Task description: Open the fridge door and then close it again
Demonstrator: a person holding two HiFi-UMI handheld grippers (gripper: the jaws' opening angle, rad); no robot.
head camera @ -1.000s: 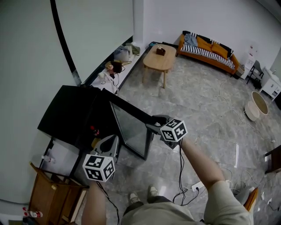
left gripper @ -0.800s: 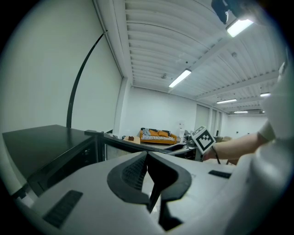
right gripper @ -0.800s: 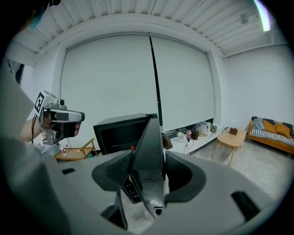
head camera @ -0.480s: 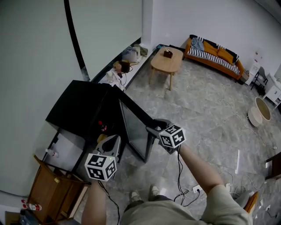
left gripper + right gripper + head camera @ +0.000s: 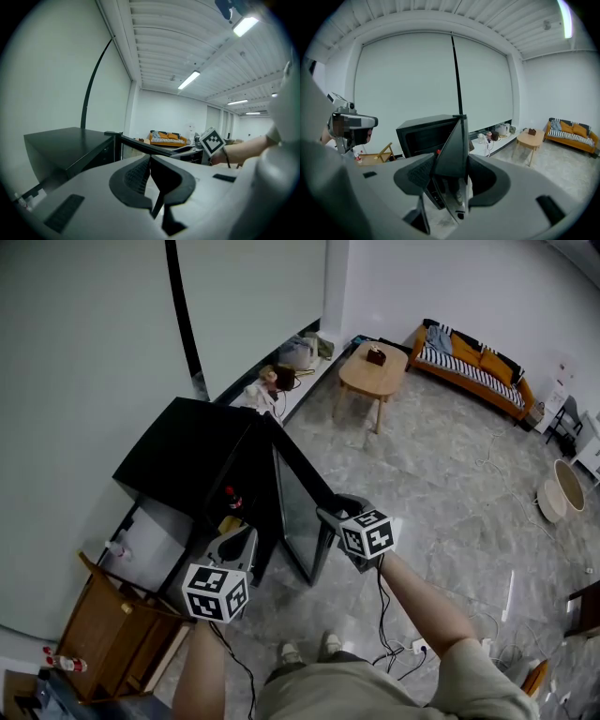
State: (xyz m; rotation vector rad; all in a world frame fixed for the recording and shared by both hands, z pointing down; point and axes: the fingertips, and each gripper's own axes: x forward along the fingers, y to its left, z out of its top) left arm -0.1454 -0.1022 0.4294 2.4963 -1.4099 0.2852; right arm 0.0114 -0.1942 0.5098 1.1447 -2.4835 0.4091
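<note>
A low black fridge (image 5: 187, 451) stands by the wall, its glass door (image 5: 298, 498) swung partly out over the floor. My right gripper (image 5: 328, 515) is shut on the door's free upper edge; in the right gripper view the door (image 5: 457, 140) fills the gap in my right gripper (image 5: 452, 165), with the fridge body (image 5: 423, 132) behind. My left gripper (image 5: 235, 542) hangs in front of the open fridge, shut and holding nothing. In the left gripper view my left gripper (image 5: 150, 157) points over the fridge (image 5: 65, 143) and the door's top edge (image 5: 154, 146).
A red-capped bottle (image 5: 230, 495) stands inside the fridge. A wooden stand (image 5: 112, 634) sits at the lower left. Beyond the door are a round wooden table (image 5: 373, 376), an orange sofa (image 5: 478, 376) and a white basin (image 5: 558, 488). Cables (image 5: 389, 634) trail by my feet.
The door has swung nearer to the fridge with my right gripper on its edge. My left gripper has shifted along with it, still shut and holding nothing.
</note>
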